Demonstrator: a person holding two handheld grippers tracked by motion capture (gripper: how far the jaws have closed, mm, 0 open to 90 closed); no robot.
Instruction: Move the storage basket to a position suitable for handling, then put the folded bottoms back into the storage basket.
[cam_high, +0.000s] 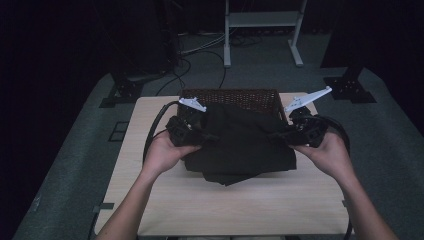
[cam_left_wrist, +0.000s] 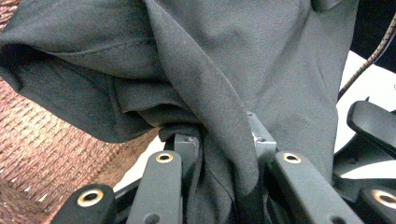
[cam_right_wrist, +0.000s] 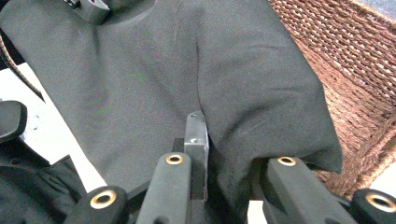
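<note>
A dark grey cloth (cam_high: 240, 142) hangs between both hands over the middle of the wooden table (cam_high: 150, 200), its lower folds resting on the top. My left gripper (cam_high: 207, 136) is shut on the cloth's left edge; in the left gripper view the fabric (cam_left_wrist: 210, 93) is bunched between the two grey pads (cam_left_wrist: 261, 140). My right gripper (cam_high: 274, 135) is shut on the right edge, and in the right gripper view the cloth (cam_right_wrist: 154, 79) folds over the grey pad (cam_right_wrist: 196, 135). Behind the cloth stands a brown woven basket (cam_high: 250, 97).
The basket's weave shows close by in the left gripper view (cam_left_wrist: 42, 144) and the right gripper view (cam_right_wrist: 355, 79). Black cables (cam_high: 152, 132) trail from the grippers. A white metal frame (cam_high: 260, 30) and black stand feet (cam_high: 350, 87) stand on the grey floor beyond the table.
</note>
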